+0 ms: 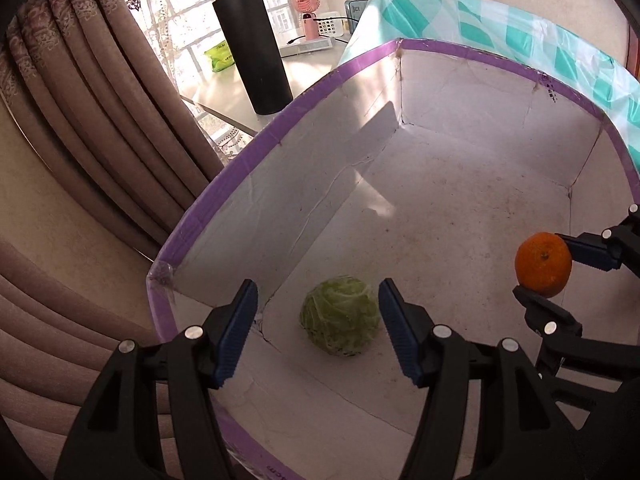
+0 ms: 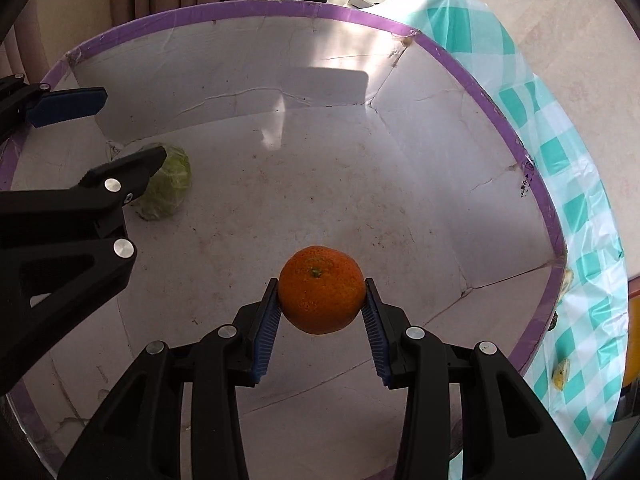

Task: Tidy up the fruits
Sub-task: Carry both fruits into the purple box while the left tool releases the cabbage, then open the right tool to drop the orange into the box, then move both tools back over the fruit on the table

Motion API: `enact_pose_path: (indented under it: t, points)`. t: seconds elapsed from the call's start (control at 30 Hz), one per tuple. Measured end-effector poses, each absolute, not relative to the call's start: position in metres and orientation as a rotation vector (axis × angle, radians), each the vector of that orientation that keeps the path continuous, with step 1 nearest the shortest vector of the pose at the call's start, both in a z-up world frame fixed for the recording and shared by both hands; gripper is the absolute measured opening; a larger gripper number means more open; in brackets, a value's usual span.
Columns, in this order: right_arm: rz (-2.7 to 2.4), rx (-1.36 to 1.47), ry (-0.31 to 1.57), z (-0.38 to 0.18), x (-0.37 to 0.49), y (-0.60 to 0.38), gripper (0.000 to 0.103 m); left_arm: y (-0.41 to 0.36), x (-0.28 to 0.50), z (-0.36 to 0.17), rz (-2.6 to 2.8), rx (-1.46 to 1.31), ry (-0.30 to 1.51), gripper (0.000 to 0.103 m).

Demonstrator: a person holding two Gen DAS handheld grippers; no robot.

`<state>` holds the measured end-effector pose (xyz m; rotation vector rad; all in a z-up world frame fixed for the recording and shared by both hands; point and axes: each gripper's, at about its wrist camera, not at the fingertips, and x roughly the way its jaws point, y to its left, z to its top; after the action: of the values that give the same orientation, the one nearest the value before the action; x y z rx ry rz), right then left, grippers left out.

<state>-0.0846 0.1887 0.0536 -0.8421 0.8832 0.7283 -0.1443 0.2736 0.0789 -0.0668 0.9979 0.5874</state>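
Observation:
A white cardboard box with a purple rim (image 1: pixel 276 130) (image 2: pixel 320 10) fills both views. On its floor, near the left corner, lies a round pale green fruit (image 1: pixel 340 316) (image 2: pixel 170 188). My left gripper (image 1: pixel 318 286) (image 2: pixel 134 126) hangs open over it, its blue pads on either side and clear of the fruit. To the right, above the box floor, my right gripper (image 2: pixel 321 284) (image 1: pixel 540 264) is shut on an orange (image 2: pixel 322 290) (image 1: pixel 543 263), stem facing the camera.
A teal-and-white checked cloth (image 1: pixel 520 36) (image 2: pixel 580 184) lies under the box, with small yellowish bits (image 2: pixel 560 372) on it at the right. Behind the box stand a black flask (image 1: pixel 252 48) and a pink fan (image 1: pixel 306 8). Brown curtains (image 1: pixel 100 100) hang at the left.

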Motion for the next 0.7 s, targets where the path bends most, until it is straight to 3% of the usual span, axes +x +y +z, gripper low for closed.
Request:
enact_pose_path:
  t: [0.07, 0.13, 0.17, 0.27, 0.7]
  points:
    - [0.734, -0.827, 0.882, 0.054, -0.085, 0.188, 0.051, 0.273, -0.144, 0.08, 0.587, -0.064, 0.997, 0.068]
    - [0.735, -0.825, 0.867, 0.055, -0.086, 0.186, 0.07, 0.27, -0.146, 0.082, 0.596, -0.051, 0.989, 0.075]
    - [0.731, -0.828, 0.852, 0.055, -0.087, 0.185, 0.073, 0.269, -0.146, 0.083, 0.603, -0.047, 0.982, 0.083]
    - [0.727, -0.803, 0.829, 0.058, -0.088, 0.182, 0.075, 0.267, -0.147, 0.088, 0.624, -0.035, 0.969, 0.095]
    - [0.776, -0.504, 0.586, 0.102, -0.092, 0.128, 0.084, 0.24, -0.15, 0.129, 0.647, -0.034, 0.827, 0.101]
